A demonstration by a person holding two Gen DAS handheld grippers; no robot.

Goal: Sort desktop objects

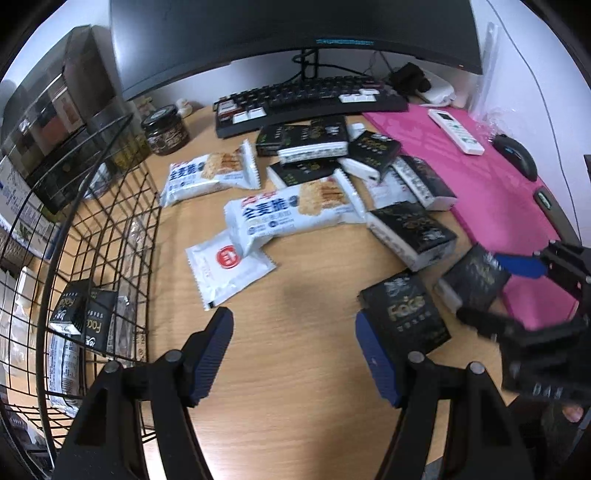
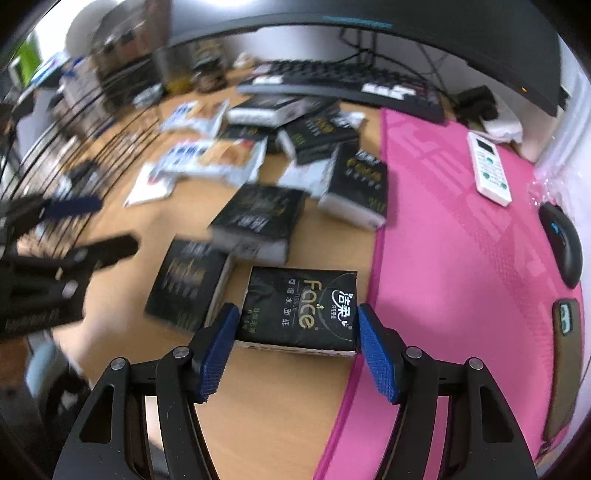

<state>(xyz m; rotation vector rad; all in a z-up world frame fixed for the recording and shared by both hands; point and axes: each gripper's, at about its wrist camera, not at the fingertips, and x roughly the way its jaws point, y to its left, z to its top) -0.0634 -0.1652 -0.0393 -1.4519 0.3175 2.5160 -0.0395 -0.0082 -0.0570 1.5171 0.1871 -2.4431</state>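
Several black "Face" tissue packs and white snack packets [image 1: 291, 216] lie scattered over the wooden desk [image 1: 295, 295]. In the right wrist view one black tissue pack [image 2: 299, 310] sits between the blue pads [image 2: 218, 354], sharp while the desk behind is blurred; my right gripper [image 2: 297, 350] is shut on its sides. My left gripper [image 1: 293, 354] hangs open above bare desk, with nothing between its fingers. Its right pad is beside another black tissue pack [image 1: 404, 317]. At the left, a black wire basket [image 1: 110, 221] holds tissue packs [image 1: 85, 310].
A pink desk mat [image 2: 461, 258] covers the right side, carrying a white remote [image 2: 489, 168] and a black mouse [image 2: 563, 243]. A keyboard [image 1: 310, 101] and monitor [image 1: 288, 33] stand at the back, a dark jar [image 1: 164, 129] at back left.
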